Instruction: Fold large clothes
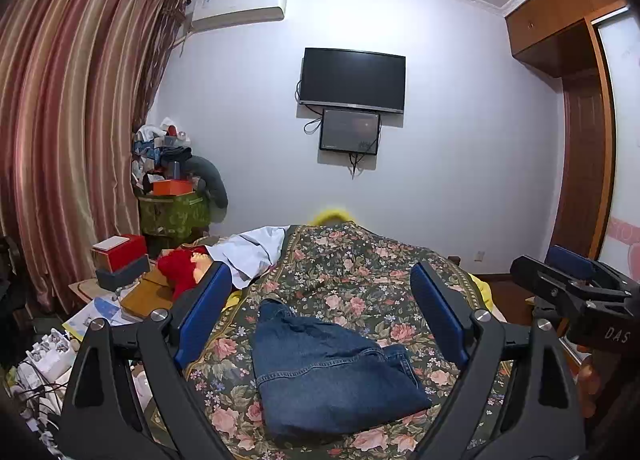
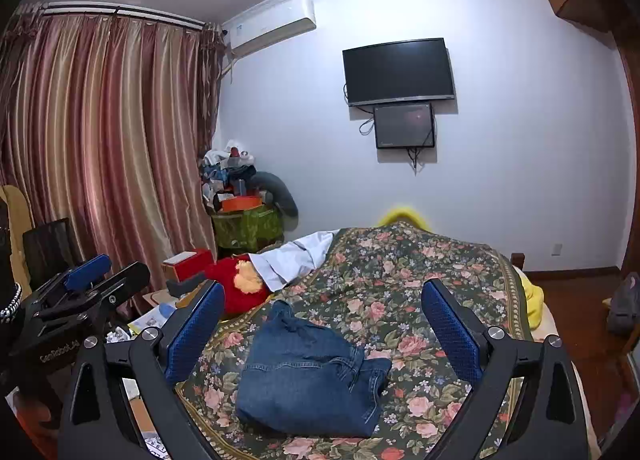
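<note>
Two views: each is taken in turn below.

Left wrist view, left gripper: the blue-padded jaws are seen spread wide; nothing is held between them.
Left wrist view, jeans: a folded bundle of blue denim is seen lying on the floral bedspread, near the bed's near edge and about midway between its side edges, framed by the spread fingers but not touched.
Left wrist view, right gripper: it is seen at the right edge, beyond the bed's right side; from here its opening cannot be told.

Right wrist view, right gripper: the fingers are held wide apart and empty, raised above the bundle.
Right wrist view, jeans: several layers are stacked, with seams and an open edge turned toward the bed's right side.
Right wrist view, left gripper: it is seen off the bed's left edge; a gap shows between its pads and nothing is carried.

Handling, judged: the denim is taken to be heavy, thick and limp, not slippery, not fragile.
Hold, judged: the doubled edges at the corners are best pinched through all layers, so the stack is not peeled apart.
</note>
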Demonstrator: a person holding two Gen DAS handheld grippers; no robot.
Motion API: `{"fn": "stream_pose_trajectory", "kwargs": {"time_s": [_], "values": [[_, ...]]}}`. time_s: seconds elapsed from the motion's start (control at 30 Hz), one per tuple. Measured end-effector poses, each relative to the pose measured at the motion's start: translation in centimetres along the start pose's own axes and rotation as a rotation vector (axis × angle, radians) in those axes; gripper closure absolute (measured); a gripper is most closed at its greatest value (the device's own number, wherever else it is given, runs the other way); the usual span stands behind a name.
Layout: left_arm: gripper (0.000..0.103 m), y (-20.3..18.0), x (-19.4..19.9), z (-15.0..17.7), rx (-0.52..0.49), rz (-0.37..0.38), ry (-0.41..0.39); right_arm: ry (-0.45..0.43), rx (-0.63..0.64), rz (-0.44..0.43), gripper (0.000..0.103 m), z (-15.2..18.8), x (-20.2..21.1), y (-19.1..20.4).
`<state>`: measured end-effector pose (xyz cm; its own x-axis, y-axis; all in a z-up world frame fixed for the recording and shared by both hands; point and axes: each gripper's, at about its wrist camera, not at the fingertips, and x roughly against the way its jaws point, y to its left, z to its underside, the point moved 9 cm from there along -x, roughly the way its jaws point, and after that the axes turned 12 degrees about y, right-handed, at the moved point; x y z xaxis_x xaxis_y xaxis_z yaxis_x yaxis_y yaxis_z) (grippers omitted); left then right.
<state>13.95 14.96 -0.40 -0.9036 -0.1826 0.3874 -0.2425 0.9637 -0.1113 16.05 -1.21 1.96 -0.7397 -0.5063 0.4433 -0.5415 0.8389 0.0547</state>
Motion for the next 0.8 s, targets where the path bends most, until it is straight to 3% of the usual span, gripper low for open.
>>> {"fn": "stream_pose_trajectory", "kwargs": {"time_s": [0.8], "values": [[0.011,0.2,-1.3,0.6,0.007,0.009,0.031,0.011,-0.007,0.0,0.005,0.3,-0.4,-0.2]]}}
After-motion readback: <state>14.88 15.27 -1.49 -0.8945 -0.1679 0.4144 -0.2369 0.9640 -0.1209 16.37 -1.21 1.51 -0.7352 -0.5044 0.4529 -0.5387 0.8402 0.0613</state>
